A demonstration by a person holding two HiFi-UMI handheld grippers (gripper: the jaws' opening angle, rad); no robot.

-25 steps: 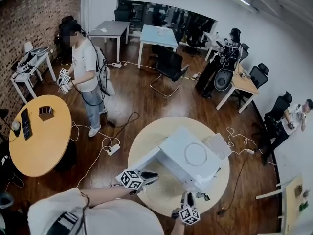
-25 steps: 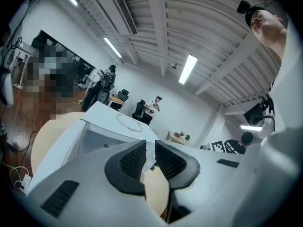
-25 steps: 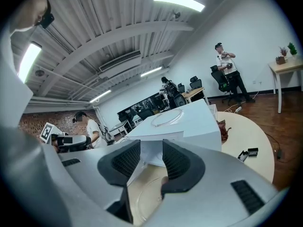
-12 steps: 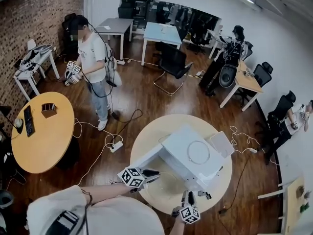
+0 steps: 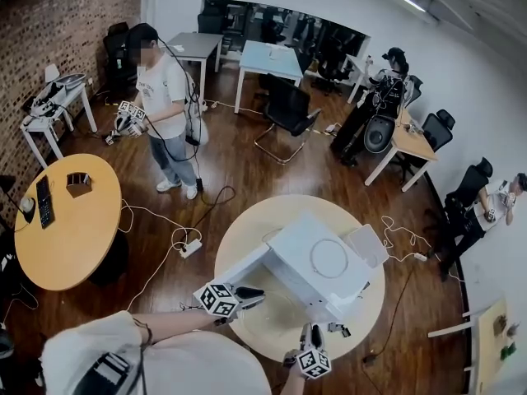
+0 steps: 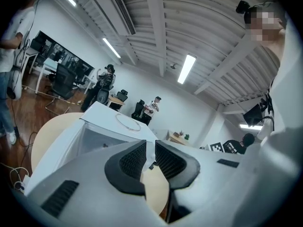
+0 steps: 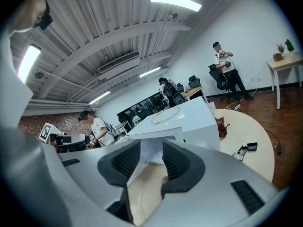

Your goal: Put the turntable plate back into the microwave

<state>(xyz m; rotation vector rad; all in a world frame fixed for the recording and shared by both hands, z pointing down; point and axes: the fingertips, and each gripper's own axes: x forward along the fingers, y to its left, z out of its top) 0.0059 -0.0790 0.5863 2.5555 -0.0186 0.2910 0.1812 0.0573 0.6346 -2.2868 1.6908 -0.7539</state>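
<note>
We have kept still; the plate (image 7: pixel 147 199) still waits outside.
Our left tool (image 6: pixel 150 149) and right tool (image 7: pixel 151 150) stay slightly open and empty, facing the microwave (image 5: pixel 292 245).

Clear turntable plate (image 7: pixel 144 193) flat before open microwave (image 5: pixel 317 266).
</note>
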